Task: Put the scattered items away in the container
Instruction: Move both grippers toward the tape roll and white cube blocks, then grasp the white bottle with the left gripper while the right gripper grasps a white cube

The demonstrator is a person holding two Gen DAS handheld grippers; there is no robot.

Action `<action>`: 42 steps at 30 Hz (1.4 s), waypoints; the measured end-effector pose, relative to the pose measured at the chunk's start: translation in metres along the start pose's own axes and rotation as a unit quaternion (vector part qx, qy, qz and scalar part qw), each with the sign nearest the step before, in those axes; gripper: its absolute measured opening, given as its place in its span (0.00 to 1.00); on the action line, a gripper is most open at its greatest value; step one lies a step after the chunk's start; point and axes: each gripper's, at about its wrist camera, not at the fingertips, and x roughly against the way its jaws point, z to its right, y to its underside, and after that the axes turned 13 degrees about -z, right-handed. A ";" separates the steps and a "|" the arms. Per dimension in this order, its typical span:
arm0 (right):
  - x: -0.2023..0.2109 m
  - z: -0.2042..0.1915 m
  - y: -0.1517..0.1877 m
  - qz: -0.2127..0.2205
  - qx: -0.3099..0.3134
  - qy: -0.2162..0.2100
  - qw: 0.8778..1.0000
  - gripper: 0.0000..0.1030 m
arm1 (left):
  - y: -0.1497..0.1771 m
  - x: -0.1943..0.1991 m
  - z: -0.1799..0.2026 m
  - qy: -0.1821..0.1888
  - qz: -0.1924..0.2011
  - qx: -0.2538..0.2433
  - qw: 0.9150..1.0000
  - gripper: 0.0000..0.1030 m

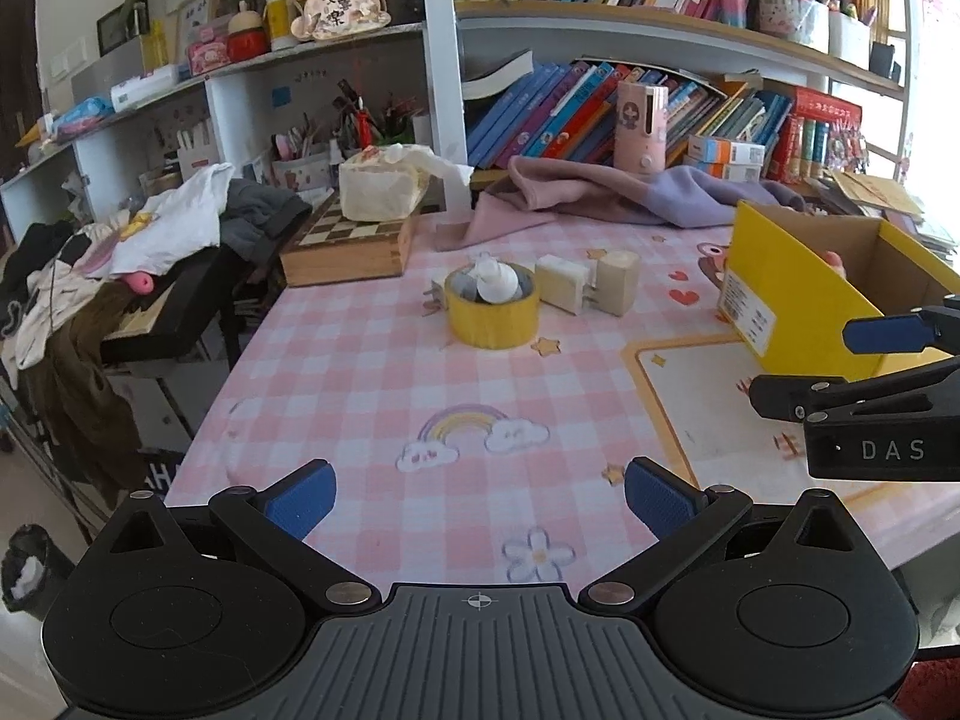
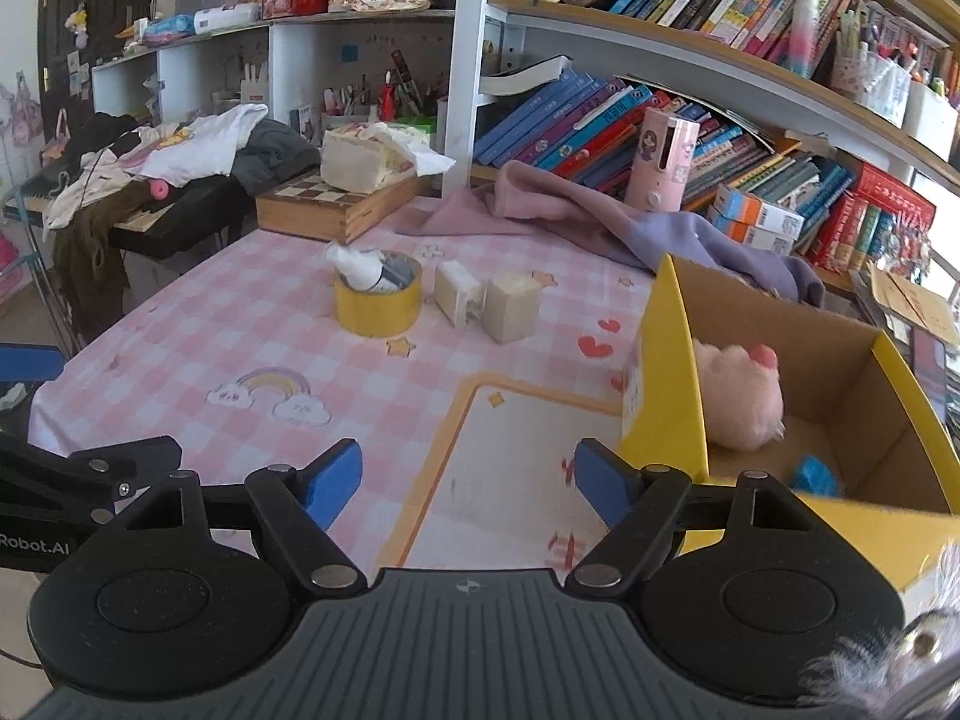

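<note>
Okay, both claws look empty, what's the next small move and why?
Probably ease the open left claw forward toward the tape roll. It and two blocks sit loose on the table, while the box already holds a plush.

A table under a pink-and-white checked cloth printed with rainbows and clouds [image 1: 372,372] fills the middle of the room. Behind it stands a white shelving unit [image 1: 441,60], its right-hand boards packed with rows of colourful leaning books [image 2: 600,126]. To the left, a black electronic keyboard [image 2: 174,222] is heaped with a pile of crumpled white and grey clothes [image 1: 180,222]. A black waste bin [image 1: 27,570] sits on the pale floor. Bright daylight comes in at the far right edge.
</note>
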 end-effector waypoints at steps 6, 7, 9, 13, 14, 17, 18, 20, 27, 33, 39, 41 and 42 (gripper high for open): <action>-0.019 0.010 -0.027 0.003 0.003 -0.003 1.000 0.75 | -0.025 -0.018 0.001 -0.006 -0.001 0.000 1.000 1.00; -0.023 0.012 -0.032 0.003 0.003 -0.004 1.000 0.75 | -0.030 -0.020 0.001 -0.007 -0.002 0.000 1.000 1.00; -0.031 0.015 -0.041 0.004 0.003 -0.008 1.000 0.75 | -0.039 -0.027 0.002 -0.007 -0.001 -0.002 1.000 1.00; -0.045 0.023 -0.065 0.015 -0.007 -0.020 1.000 0.73 | -0.057 -0.039 0.005 -0.016 0.007 -0.019 1.000 1.00; -0.048 0.026 -0.072 0.019 -0.013 -0.022 0.999 0.73 | -0.062 -0.042 0.006 -0.018 0.009 -0.022 1.000 1.00; -0.060 0.034 -0.091 0.027 -0.032 -0.024 0.999 0.73 | -0.077 -0.051 0.007 -0.022 0.013 -0.028 0.999 1.00; -0.064 0.037 -0.096 0.027 -0.037 -0.024 0.999 0.73 | -0.082 -0.055 0.008 -0.024 0.014 -0.030 0.999 1.00; -0.074 0.040 -0.106 0.021 -0.043 -0.022 0.999 0.73 | -0.090 -0.061 0.008 -0.028 0.017 -0.034 0.999 1.00; -0.112 0.048 -0.127 -0.015 -0.055 -0.023 0.998 0.64 | -0.116 -0.090 0.008 -0.026 0.021 -0.039 0.999 0.99; -0.143 0.055 -0.143 -0.038 -0.060 -0.015 0.997 0.63 | -0.135 -0.122 0.008 -0.018 0.010 -0.036 0.999 0.79; -0.168 0.058 -0.152 -0.057 -0.057 -0.014 0.997 0.61 | -0.148 -0.155 0.004 -0.005 -0.020 -0.017 1.000 0.65; -0.176 0.058 -0.153 -0.064 -0.055 -0.018 0.996 0.59 | -0.149 -0.164 0.004 0.000 -0.033 -0.012 0.999 0.58; -0.179 0.057 -0.154 -0.068 -0.054 -0.019 0.996 0.58 | -0.150 -0.169 0.003 0.002 -0.040 -0.010 0.999 0.52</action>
